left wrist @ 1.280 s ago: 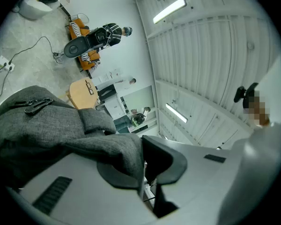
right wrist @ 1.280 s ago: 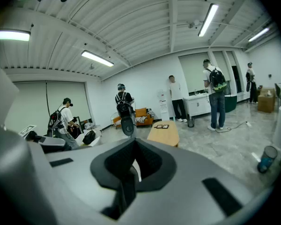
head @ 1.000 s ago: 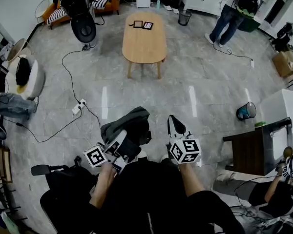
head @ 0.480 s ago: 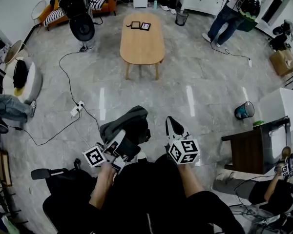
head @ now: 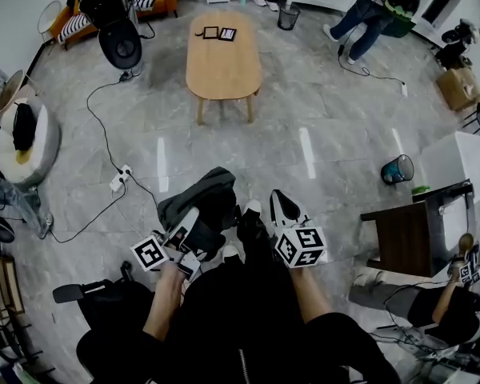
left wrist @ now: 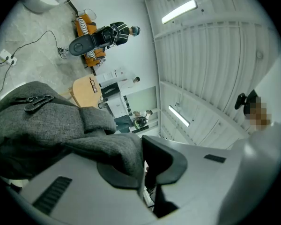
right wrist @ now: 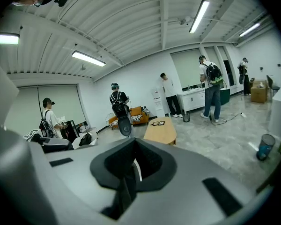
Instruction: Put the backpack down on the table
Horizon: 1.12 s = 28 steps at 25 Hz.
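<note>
Our left gripper (head: pixel 194 230) is clamped on a fold of the grey backpack (head: pixel 202 197), which hangs above the floor (head: pixel 336 126); our right gripper (head: pixel 282 205) is closed and empty, and the wooden table (head: pixel 222 66) stands well ahead

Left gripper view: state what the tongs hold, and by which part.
The left tongs are shut on the dark grey fabric backpack, pinching a thick fold of fabric at its edge.
</note>
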Each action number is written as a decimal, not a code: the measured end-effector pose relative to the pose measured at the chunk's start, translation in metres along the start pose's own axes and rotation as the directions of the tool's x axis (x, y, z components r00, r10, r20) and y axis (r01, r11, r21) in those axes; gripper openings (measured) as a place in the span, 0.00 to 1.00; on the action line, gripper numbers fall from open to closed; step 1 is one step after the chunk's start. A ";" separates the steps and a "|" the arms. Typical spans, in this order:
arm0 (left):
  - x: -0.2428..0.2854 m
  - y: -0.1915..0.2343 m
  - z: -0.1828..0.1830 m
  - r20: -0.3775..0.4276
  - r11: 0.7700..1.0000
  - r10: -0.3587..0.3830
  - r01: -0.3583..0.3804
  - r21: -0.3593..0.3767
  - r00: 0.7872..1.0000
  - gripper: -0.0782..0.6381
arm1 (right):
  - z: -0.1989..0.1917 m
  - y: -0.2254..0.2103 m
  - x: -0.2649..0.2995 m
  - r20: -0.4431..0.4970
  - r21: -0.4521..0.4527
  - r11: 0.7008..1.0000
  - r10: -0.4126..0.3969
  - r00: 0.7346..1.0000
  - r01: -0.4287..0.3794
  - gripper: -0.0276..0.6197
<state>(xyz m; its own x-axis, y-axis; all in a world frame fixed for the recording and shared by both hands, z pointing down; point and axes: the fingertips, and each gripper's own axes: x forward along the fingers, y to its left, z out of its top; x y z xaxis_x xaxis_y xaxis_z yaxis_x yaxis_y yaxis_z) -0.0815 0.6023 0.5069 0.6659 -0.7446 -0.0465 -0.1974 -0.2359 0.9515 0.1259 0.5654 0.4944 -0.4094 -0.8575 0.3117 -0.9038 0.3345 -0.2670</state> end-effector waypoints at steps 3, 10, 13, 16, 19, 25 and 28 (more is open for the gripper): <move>0.013 0.006 0.006 -0.006 1.000 0.005 -0.006 -0.017 1.000 0.17 | 0.002 -0.007 0.014 -0.005 0.016 1.000 0.003 1.000 -0.003 0.06; 0.045 0.017 0.023 -0.027 0.999 0.017 -0.018 -0.035 0.999 0.17 | 0.019 -0.022 0.065 -0.001 0.050 0.998 0.026 1.000 -0.026 0.06; 0.064 0.020 0.032 -0.033 0.999 0.019 -0.021 -0.047 0.999 0.17 | 0.028 -0.026 0.092 -0.007 0.053 0.997 0.049 0.999 -0.048 0.06; 0.085 0.025 0.040 -0.032 0.997 0.026 -0.028 -0.068 0.999 0.17 | 0.038 -0.035 0.120 -0.023 0.057 0.996 0.066 0.998 -0.064 0.06; 0.105 0.030 0.053 -0.015 0.996 0.035 -0.036 -0.081 0.999 0.17 | 0.053 -0.047 0.145 -0.028 0.055 0.995 0.083 0.996 -0.081 0.06; 0.153 0.033 0.084 0.005 0.997 0.027 -0.027 -0.076 1.000 0.17 | 0.090 -0.074 0.194 -0.015 0.044 0.992 0.117 0.993 -0.116 0.06; 0.175 0.037 0.095 0.017 0.997 0.028 -0.027 -0.073 0.999 0.17 | 0.100 -0.085 0.215 -0.014 0.044 0.990 0.132 0.991 -0.132 0.06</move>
<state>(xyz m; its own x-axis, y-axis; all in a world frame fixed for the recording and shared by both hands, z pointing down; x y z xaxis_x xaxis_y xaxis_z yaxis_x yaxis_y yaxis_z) -0.0411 0.4038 0.5054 0.6476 -0.7616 -0.0246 -0.1623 -0.1694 0.9721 0.1271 0.3138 0.4923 -0.5271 -0.8002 0.2862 -0.8358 0.4271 -0.3452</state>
